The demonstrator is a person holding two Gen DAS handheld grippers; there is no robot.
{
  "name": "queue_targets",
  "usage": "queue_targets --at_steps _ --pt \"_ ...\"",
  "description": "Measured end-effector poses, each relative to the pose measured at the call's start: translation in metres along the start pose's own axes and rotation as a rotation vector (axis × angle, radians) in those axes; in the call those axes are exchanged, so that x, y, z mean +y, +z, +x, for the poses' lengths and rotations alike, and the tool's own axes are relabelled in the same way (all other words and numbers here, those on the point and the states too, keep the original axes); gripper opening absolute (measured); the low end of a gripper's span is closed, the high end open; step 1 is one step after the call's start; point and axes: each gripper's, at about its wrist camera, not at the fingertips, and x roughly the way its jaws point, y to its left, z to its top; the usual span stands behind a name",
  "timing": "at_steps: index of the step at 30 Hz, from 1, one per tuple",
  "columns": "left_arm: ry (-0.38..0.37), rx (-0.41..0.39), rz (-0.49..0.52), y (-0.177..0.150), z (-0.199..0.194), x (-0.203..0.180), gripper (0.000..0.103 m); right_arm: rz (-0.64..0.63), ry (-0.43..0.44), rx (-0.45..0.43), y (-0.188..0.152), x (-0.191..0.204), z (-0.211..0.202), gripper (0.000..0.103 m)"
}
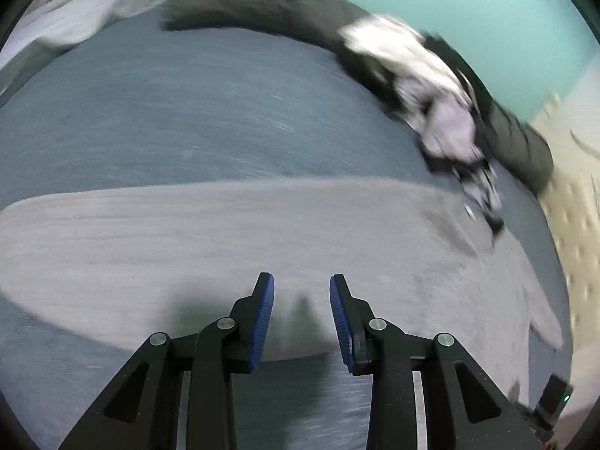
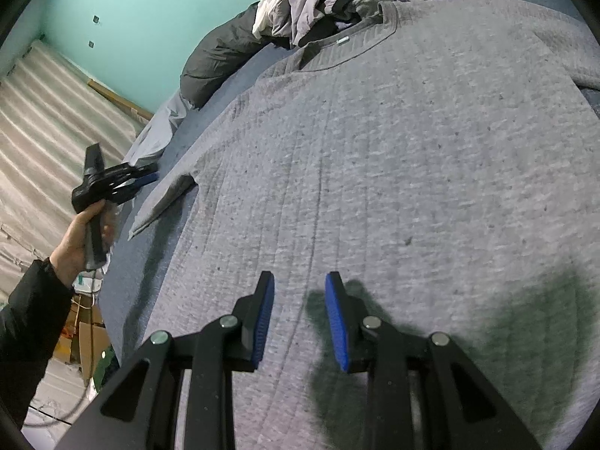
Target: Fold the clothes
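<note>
Blue bedcover (image 2: 123,281) lies bare beside grey sweater (image 2: 393,150) edge.

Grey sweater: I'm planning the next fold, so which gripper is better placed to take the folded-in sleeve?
Probably left: the left gripper hovers open beside the sleeve; the right gripper sits over the sweater body.

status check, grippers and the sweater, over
Left gripper open, empty, over the sweater's edge. Right gripper open, empty, above the grey sweater, spread flat on the bed. Clothes pile beside the collar.
</note>
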Motion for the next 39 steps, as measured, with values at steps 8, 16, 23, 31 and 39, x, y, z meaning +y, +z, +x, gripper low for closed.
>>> queue_targets --at_steps 8,16,23,31,39 --pt "0.017 0.083 0.069 -0.027 0.057 -0.051 0.034 0.001 0.015 -0.015 0.003 -0.001 -0.007 0.028" --pt "0.022 0.030 0.030 -0.042 0.045 -0.045 0.035 0.006 0.027 -0.019 0.004 -0.001 -0.009 0.028" --pt "-0.015 0.005 -0.031 -0.050 0.046 -0.036 0.035 0.008 0.027 -0.020 0.004 -0.003 -0.011 0.028" --pt "-0.022 -0.070 -0.032 -0.067 0.023 -0.041 0.044 0.009 0.014 -0.030 0.007 -0.008 -0.015 0.028" --pt "-0.047 -0.118 -0.062 -0.095 0.008 -0.034 0.058 0.042 -0.023 -0.087 0.021 -0.016 -0.027 0.037"
